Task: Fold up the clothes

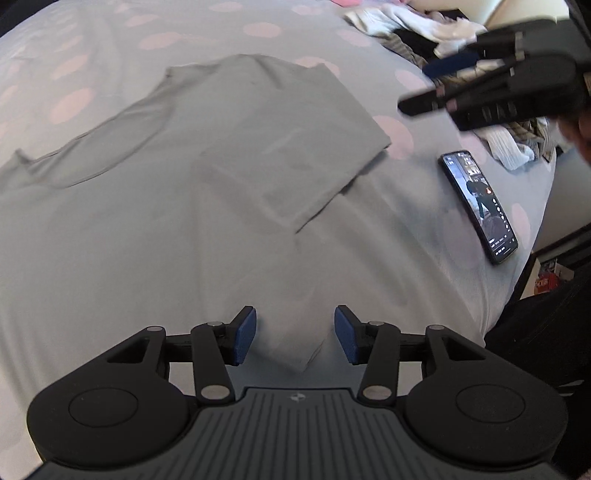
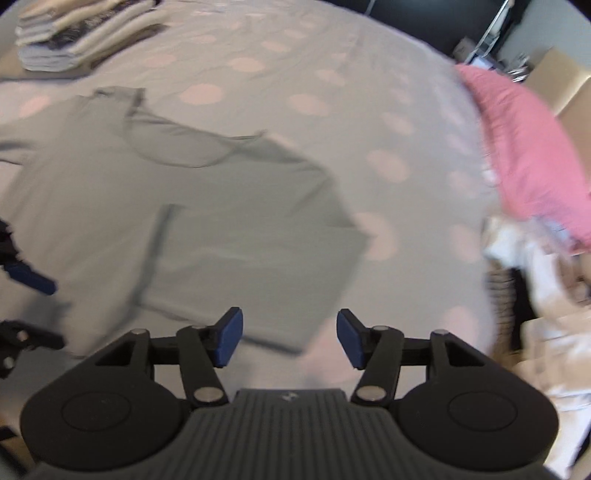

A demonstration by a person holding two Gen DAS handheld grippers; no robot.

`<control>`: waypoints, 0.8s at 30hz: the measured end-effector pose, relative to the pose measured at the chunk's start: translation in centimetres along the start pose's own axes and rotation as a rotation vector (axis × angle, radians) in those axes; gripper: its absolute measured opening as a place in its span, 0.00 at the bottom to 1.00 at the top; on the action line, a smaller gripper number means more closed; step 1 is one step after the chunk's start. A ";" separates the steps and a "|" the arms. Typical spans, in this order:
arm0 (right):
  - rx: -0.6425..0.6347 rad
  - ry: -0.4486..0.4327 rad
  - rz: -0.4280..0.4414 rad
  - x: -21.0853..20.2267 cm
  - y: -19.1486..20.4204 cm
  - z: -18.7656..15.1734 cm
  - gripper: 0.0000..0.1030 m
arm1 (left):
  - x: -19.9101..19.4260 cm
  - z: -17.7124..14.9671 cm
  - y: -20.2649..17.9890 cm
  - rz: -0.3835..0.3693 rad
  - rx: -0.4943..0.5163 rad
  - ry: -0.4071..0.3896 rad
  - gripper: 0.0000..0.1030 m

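Grey shirt flat on dotted bedsheet, one side panel already folded in over the body, long axis running up and away from both grippers. Left gripper spread, nothing pinched, pointing down at the near hem corner right between the blue pads. Right gripper likewise spread and empty, hovering just past the folded panel's near corner, hem edge just beyond the left pad. Left nearer to usable cloth, probably. Thin soft knit, limp, few creases. Phone beside the shirt, apart. Folded stack far off; unsorted pile and pink cloth to the side
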State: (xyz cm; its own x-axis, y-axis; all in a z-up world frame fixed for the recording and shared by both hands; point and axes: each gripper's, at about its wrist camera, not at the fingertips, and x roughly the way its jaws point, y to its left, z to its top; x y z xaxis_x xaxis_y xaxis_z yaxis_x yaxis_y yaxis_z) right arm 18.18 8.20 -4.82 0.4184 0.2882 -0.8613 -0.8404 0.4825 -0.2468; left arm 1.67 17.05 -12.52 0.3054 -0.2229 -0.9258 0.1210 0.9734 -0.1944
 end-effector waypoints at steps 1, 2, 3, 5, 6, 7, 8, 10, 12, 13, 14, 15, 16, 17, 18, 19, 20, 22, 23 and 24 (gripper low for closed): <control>0.018 0.003 -0.006 0.3 -0.7 0.0 0.58 | 0.6 0.3 -0.2 0.000 0.003 0.005 0.43; 0.036 0.006 -0.012 0.7 -1.4 0.0 0.58 | 1.2 0.6 -0.3 0.001 0.003 0.013 0.43; 0.054 0.012 -0.016 1.0 -2.0 -0.1 0.58 | 1.8 0.9 -0.4 0.003 0.002 0.022 0.43; 0.070 0.037 -0.027 1.9 -2.7 -0.2 0.58 | 2.9 1.2 -0.3 0.027 -0.002 0.045 0.40; 0.069 0.048 -0.035 2.3 -2.9 -0.4 0.58 | 3.5 1.3 -0.2 0.042 -0.004 0.058 0.29; 0.068 0.057 -0.040 2.6 -3.0 -0.5 0.58 | 3.9 1.4 -0.1 0.048 -0.006 0.065 0.27; 0.066 0.064 -0.042 2.8 -3.0 -0.6 0.58 | 4.0 1.3 0.2 0.039 -0.011 0.064 0.26; 0.054 0.069 -0.036 2.9 -2.8 -0.7 0.58 | 3.7 1.2 0.7 0.020 -0.023 0.058 0.14; 0.038 0.069 -0.031 3.0 -2.5 -0.7 0.58 | 3.0 1.1 1.0 0.005 -0.035 0.039 0.06; 0.031 0.070 -0.031 3.1 -2.4 -0.7 0.58 | 2.5 1.1 1.2 -0.003 -0.043 0.026 0.06; 0.027 0.072 -0.032 3.1 -2.3 -0.8 0.58 | 1.9 1.1 1.4 -0.012 -0.054 0.012 0.05; 0.022 0.073 -0.033 3.1 -2.1 -0.8 0.58 | 1.4 1.1 1.6 -0.021 -0.065 -0.002 0.05; 0.019 0.074 -0.035 3.1 -2.1 -0.8 0.58 | 0.8 1.2 1.8 -0.026 -0.075 -0.016 0.05; 0.018 0.074 -0.038 3.1 -2.0 -0.7 0.58 | 0.3 1.2 2.0 -0.025 -0.083 -0.029 0.05; 0.017 0.074 -0.041 3.1 -2.0 -0.7 0.58 | -0.3 1.3 2.2 -0.022 -0.092 -0.042 0.05; 0.017 0.073 -0.045 3.1 -2.0 -0.6 0.58 | -0.8 1.4 2.5 -0.016 -0.100 -0.056 0.05; 0.017 0.071 -0.051 3.0 -2.0 -0.5 0.58 | -1.5 1.4 2.9 -0.012 -0.110 -0.068 0.05; 0.020 0.069 -0.062 3.0 -2.0 -0.4 0.58 | -2.9 1.6 4.0 0.002 -0.141 -0.095 0.05; 0.023 0.068 -0.067 3.0 -2.0 -0.4 0.58 | -3.8 1.5 4.9 0.013 -0.167 -0.115 0.05; 0.026 0.069 -0.071 3.0 -2.1 -0.3 0.58 | -4.6 1.4 5.7 0.024 -0.194 -0.136 0.05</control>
State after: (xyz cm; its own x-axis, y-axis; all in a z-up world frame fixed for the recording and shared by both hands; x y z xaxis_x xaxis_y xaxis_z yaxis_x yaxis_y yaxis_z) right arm 21.09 7.77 -7.08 0.4515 0.1952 -0.8707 -0.7998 0.5211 -0.2979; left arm 2.27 23.60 -8.92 0.4324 -0.1916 -0.8811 -0.0675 0.9676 -0.2435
